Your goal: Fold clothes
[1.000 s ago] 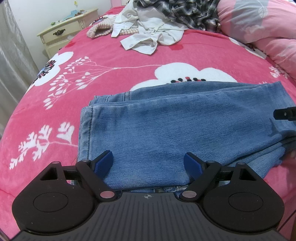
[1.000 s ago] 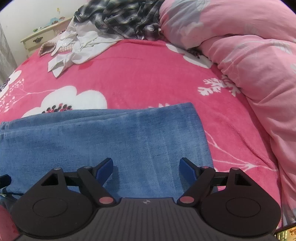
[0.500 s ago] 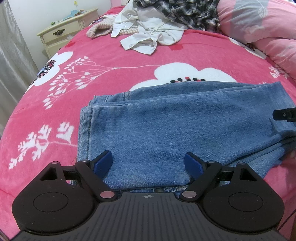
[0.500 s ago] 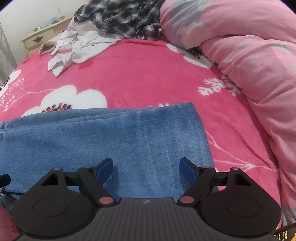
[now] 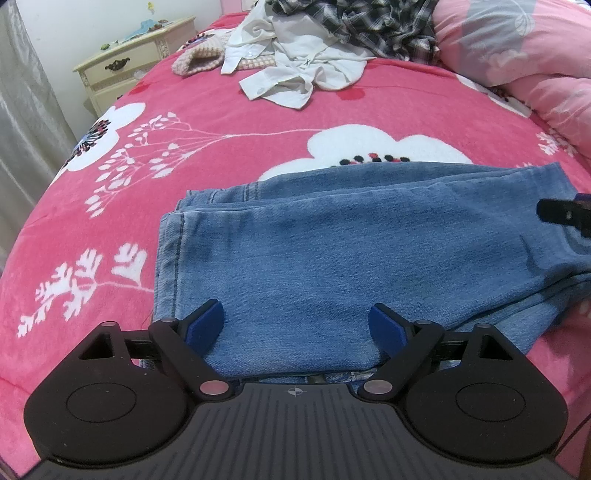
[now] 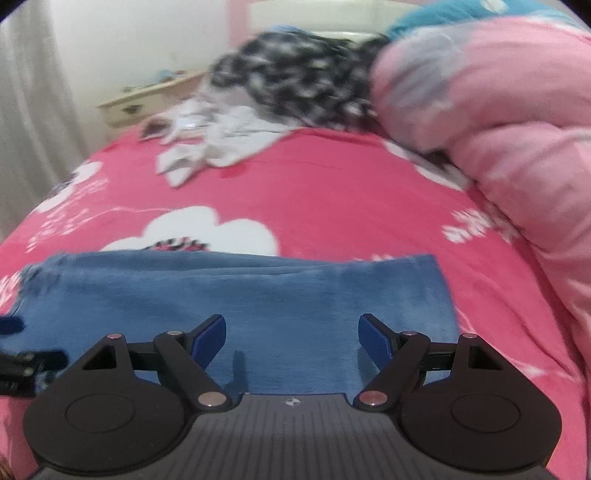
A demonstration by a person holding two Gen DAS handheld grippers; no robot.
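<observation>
The jeans [image 5: 332,251] lie folded in a flat band across the near part of the bed [image 5: 229,122], on its bright pink blanket with white flowers. One layer sits on another, and a stitched hem edge shows at the left end. The left gripper [image 5: 296,325] hangs just above the near edge of the denim, its jaws spread wide with nothing between them. The right gripper [image 6: 291,334] stands over the other end of the jeans, jaws likewise wide apart and empty (this view is blurred). Farther up the bed a white shirt [image 5: 295,70] lies crumpled, touching a plaid shirt [image 5: 369,26] behind it. A pale pink quilt [image 6: 509,122] is bunched along the right side. A cream nightstand [image 5: 133,70] stands beside the bed at the left.
</observation>
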